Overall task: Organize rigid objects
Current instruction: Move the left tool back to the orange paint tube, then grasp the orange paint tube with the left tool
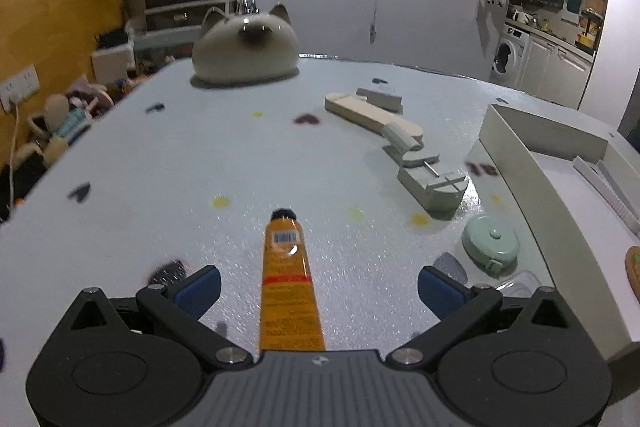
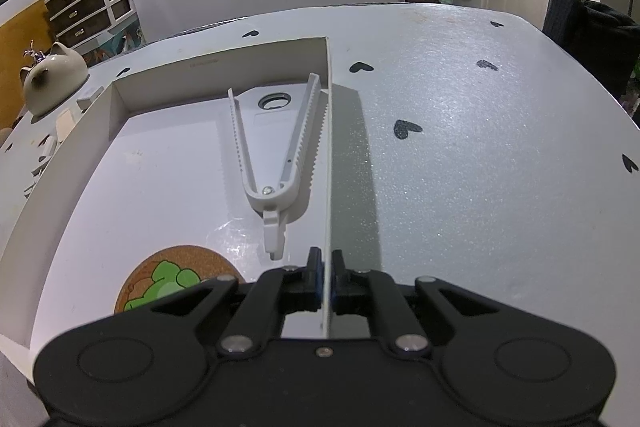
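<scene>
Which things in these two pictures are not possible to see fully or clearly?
- Orange tube, left wrist view: lower end hidden under the gripper body.
- Cork coaster, right wrist view: partly covered by the gripper.
- Tube's small print: blurred, unreadable.
- Box, left wrist view: cut by the picture's edge.

A left hand-held gripper (image 1: pixel 319 287) hangs over a pale worktop (image 1: pixel 160 163) dotted with dark hearts, its blue-padded fingers (image 1: pixel 200 289) spread wide to either side of an orange tube (image 1: pixel 289 287). The tube lies flat, black cap pointing away, touching neither pad. Farther back sits a cream cat-shaped ceramic pot (image 1: pixel 246 47). To the right lie a wooden block (image 1: pixel 374 115) and a grey clamp-like tool (image 1: pixel 430 181), with a mint-green round tape measure (image 1: pixel 490 241) near them. A white box (image 1: pixel 536 179) stands at the right edge, just beside the tape measure.
</scene>
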Available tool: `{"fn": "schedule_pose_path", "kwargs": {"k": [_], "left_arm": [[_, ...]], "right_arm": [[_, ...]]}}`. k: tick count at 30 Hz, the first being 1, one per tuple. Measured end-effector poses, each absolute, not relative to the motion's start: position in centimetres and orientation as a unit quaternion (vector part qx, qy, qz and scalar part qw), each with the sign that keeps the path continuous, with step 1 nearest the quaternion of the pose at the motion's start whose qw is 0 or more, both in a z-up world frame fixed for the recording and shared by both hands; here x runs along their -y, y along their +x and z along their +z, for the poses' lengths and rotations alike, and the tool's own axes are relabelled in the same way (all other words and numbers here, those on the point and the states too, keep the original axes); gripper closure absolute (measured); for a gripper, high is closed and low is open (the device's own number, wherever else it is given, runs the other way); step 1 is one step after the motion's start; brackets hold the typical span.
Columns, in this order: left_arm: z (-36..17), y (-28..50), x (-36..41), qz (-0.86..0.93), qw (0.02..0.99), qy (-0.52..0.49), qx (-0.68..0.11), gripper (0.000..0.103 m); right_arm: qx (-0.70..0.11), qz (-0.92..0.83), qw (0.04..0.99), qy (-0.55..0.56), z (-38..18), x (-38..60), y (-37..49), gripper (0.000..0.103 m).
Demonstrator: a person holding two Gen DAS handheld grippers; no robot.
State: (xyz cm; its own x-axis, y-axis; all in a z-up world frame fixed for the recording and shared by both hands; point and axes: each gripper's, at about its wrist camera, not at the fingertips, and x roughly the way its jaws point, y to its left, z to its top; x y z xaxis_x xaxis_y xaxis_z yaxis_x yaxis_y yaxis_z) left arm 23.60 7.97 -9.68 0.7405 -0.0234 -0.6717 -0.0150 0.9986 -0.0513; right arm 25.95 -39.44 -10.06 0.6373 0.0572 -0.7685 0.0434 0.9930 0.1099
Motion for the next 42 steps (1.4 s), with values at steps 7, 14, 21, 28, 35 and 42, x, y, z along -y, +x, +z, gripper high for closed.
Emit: {"fn": "schedule_pose_path", "kwargs": {"k": [7,14,21,28,35,42], "left_arm": [[-10.4,24.1,-9.0,0.02,0.927,-0.043,-0.373,0.022],[-10.7,24.2,-8.7,0.029,0.929,-0.009,-0.368,0.046],[-10.6,23.9,-7.9,0.01,0.932,0.001,-0.362,0.07],[-10.5,23.6,-8.2,0.01,0.932,-0.026,-0.361,0.071],[-10.1,23.1,-7.9,-0.001,0.932,-0.05,-0.36,0.071],[-8.0,22.7,-6.4,-0.022,0.942,-0.051,-0.332,0.071]], "right_arm": [[-0.425,0.0,0.903,0.062,-10.1,39.4,25.9,0.097],[-0.425,0.0,0.903,0.062,-10.1,39.4,25.9,0.097],[-0.424,0.001,0.903,0.063,-10.1,39.4,25.9,0.097],[-0.424,0.0,0.903,0.062,-10.1,39.4,26.0,0.097],[-0.424,0.001,0.903,0.062,-10.1,39.4,25.9,0.097],[-0.424,0.001,0.903,0.062,-10.1,39.4,26.0,0.097]]}}
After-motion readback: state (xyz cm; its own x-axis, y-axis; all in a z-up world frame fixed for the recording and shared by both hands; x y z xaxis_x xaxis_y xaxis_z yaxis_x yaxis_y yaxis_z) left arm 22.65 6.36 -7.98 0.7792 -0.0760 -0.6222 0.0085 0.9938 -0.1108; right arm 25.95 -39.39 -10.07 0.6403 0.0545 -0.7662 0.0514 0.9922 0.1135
